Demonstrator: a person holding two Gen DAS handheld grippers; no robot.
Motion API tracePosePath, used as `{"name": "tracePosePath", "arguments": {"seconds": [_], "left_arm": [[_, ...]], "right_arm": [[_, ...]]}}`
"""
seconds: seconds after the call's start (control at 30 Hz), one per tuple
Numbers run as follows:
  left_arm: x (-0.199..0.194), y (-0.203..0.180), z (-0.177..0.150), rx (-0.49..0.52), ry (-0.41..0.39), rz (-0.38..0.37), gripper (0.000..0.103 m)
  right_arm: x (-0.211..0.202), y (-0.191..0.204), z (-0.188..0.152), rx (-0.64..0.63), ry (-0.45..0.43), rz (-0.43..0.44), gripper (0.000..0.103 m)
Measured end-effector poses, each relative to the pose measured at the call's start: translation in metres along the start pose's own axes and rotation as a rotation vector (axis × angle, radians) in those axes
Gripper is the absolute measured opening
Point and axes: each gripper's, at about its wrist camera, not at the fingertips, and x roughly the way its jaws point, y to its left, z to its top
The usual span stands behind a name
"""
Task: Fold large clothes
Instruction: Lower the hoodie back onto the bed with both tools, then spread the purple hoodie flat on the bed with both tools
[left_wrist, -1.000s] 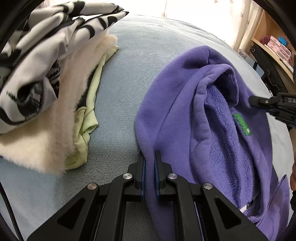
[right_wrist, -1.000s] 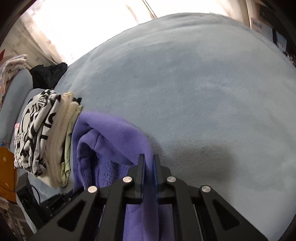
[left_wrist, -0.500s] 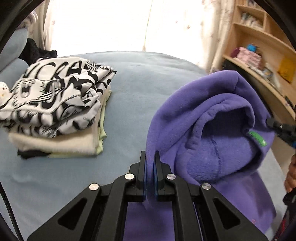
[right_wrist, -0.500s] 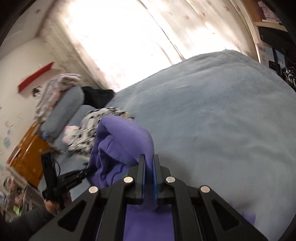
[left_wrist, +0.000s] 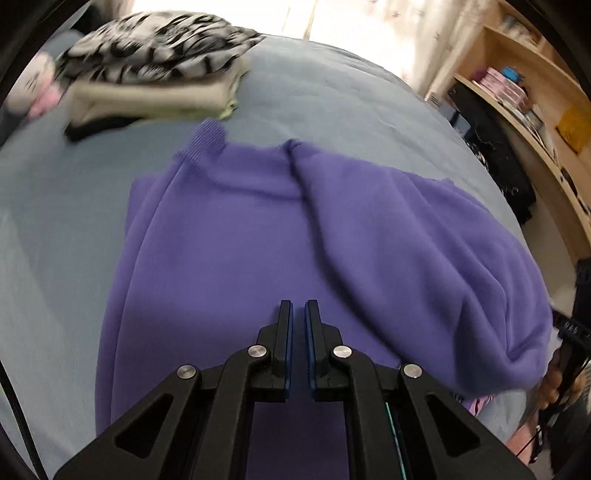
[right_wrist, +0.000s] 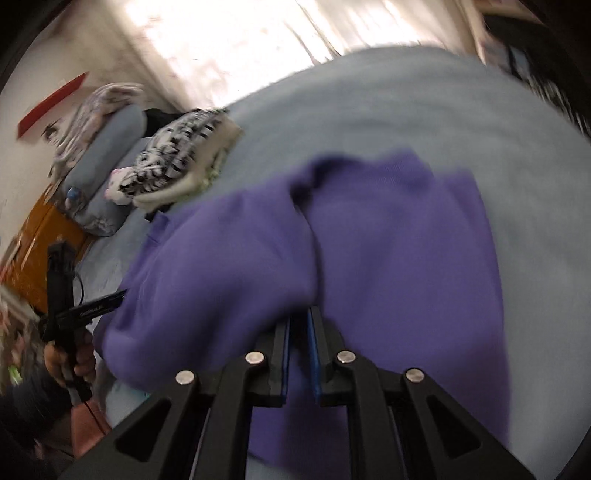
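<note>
Blue-grey bed (left_wrist: 332, 96) fills most of the view. Folded stack at 11 o'clock: b&w patterned top (left_wrist: 155, 48) over cream layers. Pink-white plush toy (left_wrist: 33, 92) at 10. Wooden shelves (left_wrist: 524, 85) w/ books at 2. Bright curtained window (right_wrist: 229, 44) at 12.

I count one purple sweatshirt (left_wrist: 288, 236) spread on one pale blue bed (left_wrist: 55, 206). One stack of folded clothes (left_wrist: 155, 77) sits at the far side; I can make out four layers in it: black-and-white patterned, cream, pale green and black. There is one pink-and-white soft toy (left_wrist: 35, 88) beside it. I see two grippers, my left gripper (left_wrist: 298, 317) and my right gripper (right_wrist: 300, 325). Two grey-blue pillows (right_wrist: 110, 147) lie by the wall.
</note>
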Motion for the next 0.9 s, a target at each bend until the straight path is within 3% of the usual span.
{"name": "tracePosePath", "arguments": {"seconds": [0.1,0.17,0.23,0.4,0.5,0.63,0.9], "left_arm": [[-0.012,0.004,-0.010,-0.037,0.001,-0.034,0.004],[-0.022,0.001,-0.016,-0.044,0.003,-0.080,0.006],[-0.023,0.000,-0.021,-0.058,0.015,-0.151,0.010],[-0.012,-0.010,-0.029,-0.107,0.034,-0.301,0.015],[0.012,-0.015,-0.032,-0.138,0.073,-0.399,0.016],[0.032,-0.016,-0.030,-0.211,0.056,-0.519,0.020],[0.052,-0.012,-0.024,-0.315,-0.011,-0.697,0.020]], "right_arm": [[-0.005,-0.008,-0.010,0.073,0.023,0.029,0.012],[-0.009,-0.012,-0.013,0.111,0.028,0.063,0.027],[-0.013,-0.010,-0.018,0.149,0.014,0.113,0.048],[-0.017,0.006,-0.026,0.178,-0.001,0.228,0.062],[-0.003,0.015,-0.026,0.174,0.040,0.239,0.063],[0.014,0.021,-0.027,0.173,0.076,0.240,0.063],[0.026,0.014,-0.025,0.251,0.026,0.331,0.060]]}}
